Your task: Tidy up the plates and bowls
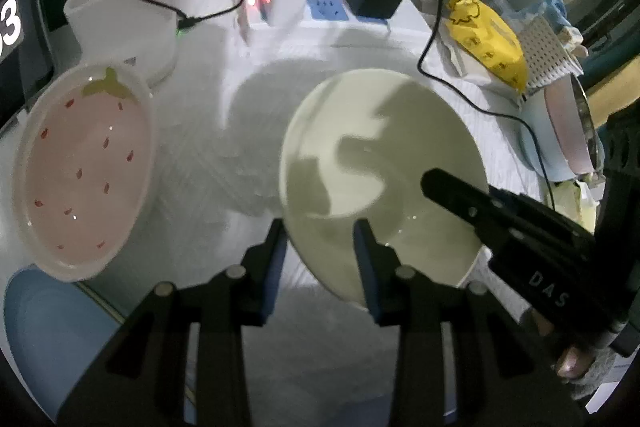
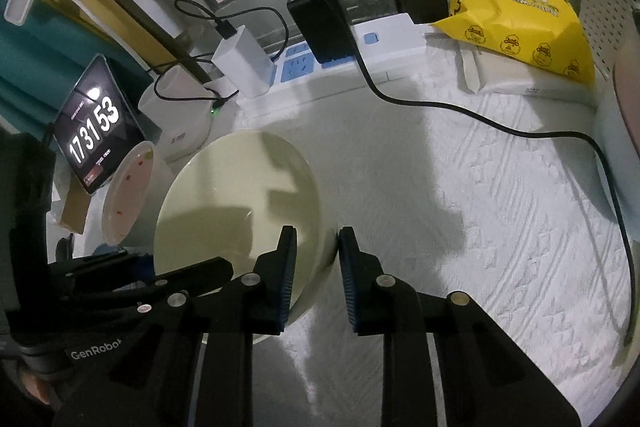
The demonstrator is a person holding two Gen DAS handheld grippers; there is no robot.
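Note:
A cream bowl (image 1: 360, 147) sits on the white cloth, and both grippers grip its rim. My left gripper (image 1: 322, 259) is shut on the near-left wall, with one pad outside and one inside. My right gripper (image 2: 316, 267) is shut on the bowl's (image 2: 240, 195) right wall, again with the rim between its pads. One finger (image 1: 452, 191) of the right gripper reaches into the bowl from the right. A pink strawberry-patterned bowl (image 1: 84, 167) stands to the left, partly over a blue plate (image 1: 44, 315).
A white power strip (image 1: 328, 11) with chargers and black cables lies behind the bowl. A white round container (image 1: 120, 23) stands at back left, a yellow wipes pack (image 2: 516, 27) at back right. A tablet clock (image 2: 94, 135) leans at the left. A pink and blue item (image 1: 560, 135) stands at the right edge.

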